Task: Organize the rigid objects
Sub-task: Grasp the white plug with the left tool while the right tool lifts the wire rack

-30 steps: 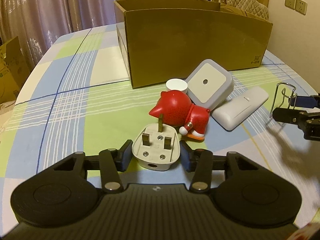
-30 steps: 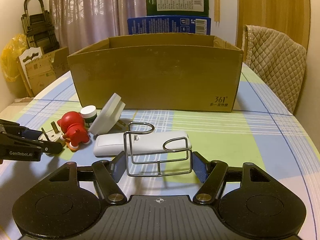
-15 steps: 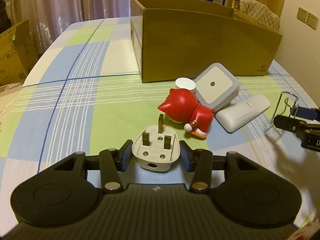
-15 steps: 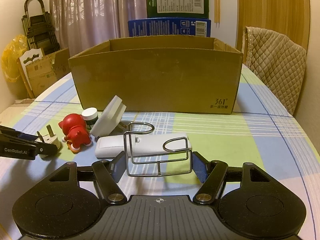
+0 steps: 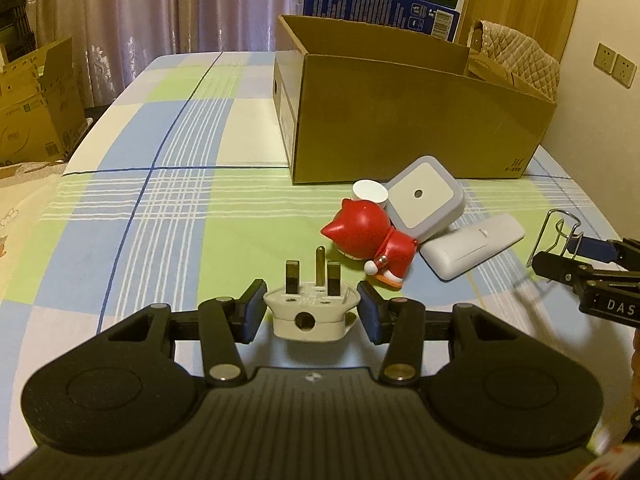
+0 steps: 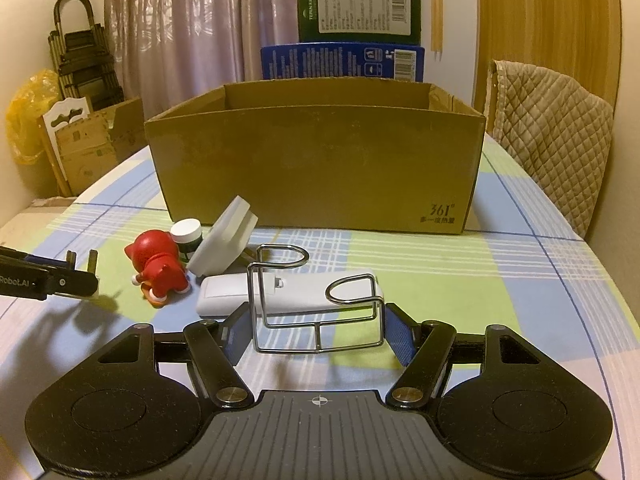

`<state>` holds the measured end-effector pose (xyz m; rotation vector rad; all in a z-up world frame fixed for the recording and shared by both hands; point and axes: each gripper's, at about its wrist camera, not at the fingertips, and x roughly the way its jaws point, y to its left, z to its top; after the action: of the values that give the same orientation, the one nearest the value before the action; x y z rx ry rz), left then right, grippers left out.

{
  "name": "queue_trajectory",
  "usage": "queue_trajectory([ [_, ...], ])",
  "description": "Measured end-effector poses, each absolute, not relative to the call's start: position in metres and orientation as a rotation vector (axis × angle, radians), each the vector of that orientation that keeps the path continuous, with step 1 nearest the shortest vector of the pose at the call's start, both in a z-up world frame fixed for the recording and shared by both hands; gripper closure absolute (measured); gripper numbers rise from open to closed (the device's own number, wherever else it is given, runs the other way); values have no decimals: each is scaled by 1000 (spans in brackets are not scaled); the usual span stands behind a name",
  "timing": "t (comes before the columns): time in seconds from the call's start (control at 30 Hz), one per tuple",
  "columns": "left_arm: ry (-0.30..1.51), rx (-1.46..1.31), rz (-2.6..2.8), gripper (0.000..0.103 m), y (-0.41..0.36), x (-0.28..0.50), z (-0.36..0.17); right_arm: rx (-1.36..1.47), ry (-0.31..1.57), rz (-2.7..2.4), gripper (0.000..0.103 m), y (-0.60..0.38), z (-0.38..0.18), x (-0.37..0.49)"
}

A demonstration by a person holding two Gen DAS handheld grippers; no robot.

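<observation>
I have the left tool (image 5: 311, 307) pinching the white plug (image 5: 310, 312), prongs up, and the right tool (image 6: 316, 334) clamped on the wire rack (image 6: 316, 300), both clear of the table (image 5: 168, 208). This is the carry step. Ahead of both tools stands the open cardboard box (image 6: 316, 168); next I'd lift each load over its near wall and release inside.

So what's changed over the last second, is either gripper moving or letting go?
The left gripper, shut on the white plug, has lifted it off the tablecloth and rolled so its prongs point up. The right gripper stayed put, clamped on the wire rack. Red figurine and cardboard box haven't moved.
</observation>
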<state>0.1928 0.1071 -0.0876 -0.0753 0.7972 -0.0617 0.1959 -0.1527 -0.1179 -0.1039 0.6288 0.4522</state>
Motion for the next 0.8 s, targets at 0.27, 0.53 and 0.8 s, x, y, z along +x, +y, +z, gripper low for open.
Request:
queue_trajectory([
  [0.27,778,-71,-79,60,99,191,-67,-95,596,452,38,-158,-102,194],
  [0.53,694,-69,-151,60,73,199,-24,-42,546,440,38,-175,-61,201],
  [0.8,580,-77,-212,60,46,241,23,-26,461,427,38,-193,-6,234],
])
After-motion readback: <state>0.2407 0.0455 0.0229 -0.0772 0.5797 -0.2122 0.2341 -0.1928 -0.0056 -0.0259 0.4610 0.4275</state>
